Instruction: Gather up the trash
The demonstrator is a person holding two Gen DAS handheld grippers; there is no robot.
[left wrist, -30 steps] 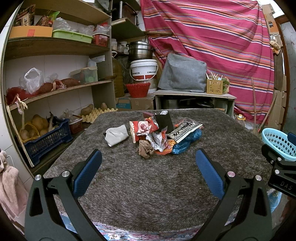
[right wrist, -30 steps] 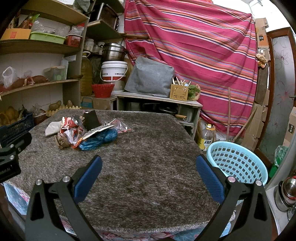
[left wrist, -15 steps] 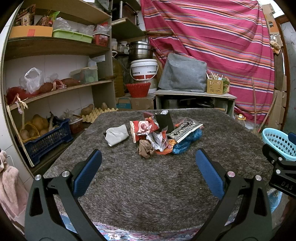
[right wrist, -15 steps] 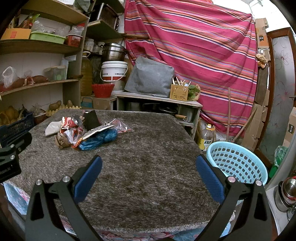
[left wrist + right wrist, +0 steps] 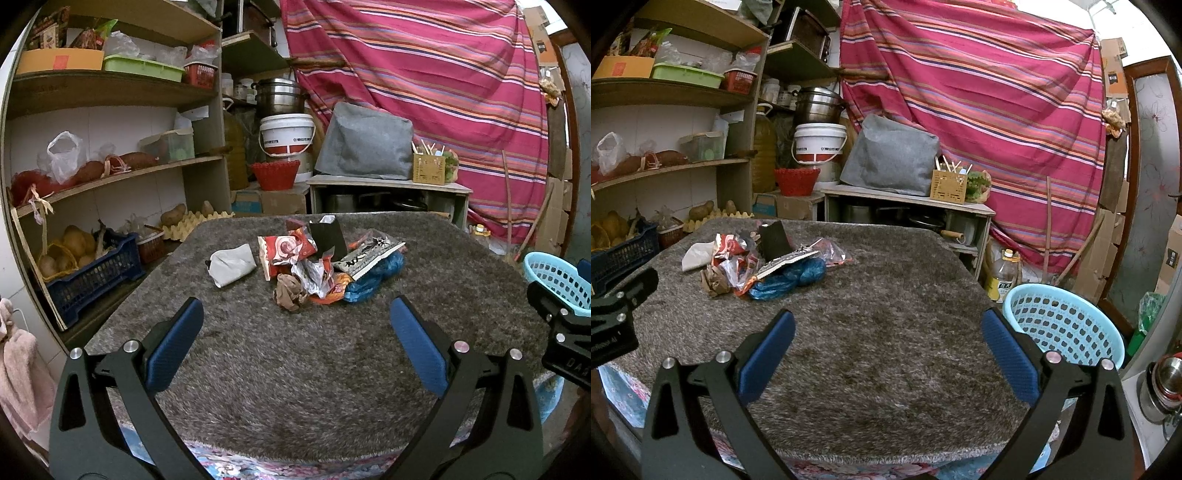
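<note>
Grey worktop [image 5: 295, 369]: both the left claw [image 5: 295, 332] and right claw [image 5: 886, 332] gape empty, near 1 trash pile [image 5: 317, 266]; 1 blue basket [image 5: 1063, 325] beside.

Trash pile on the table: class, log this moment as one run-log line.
left gripper: open, empty | right gripper: open, empty | trash pile: untouched on table | blue basket: beside table

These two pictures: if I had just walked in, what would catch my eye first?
Probably the big red striped cloth hung across the back wall. Next, the heap of crumpled wrappers and blue plastic lying near the middle of the shaggy grey-brown table covering, with a folded white paper bag just left of it. A light blue perforated plastic basket stands past the table's right edge.
</note>
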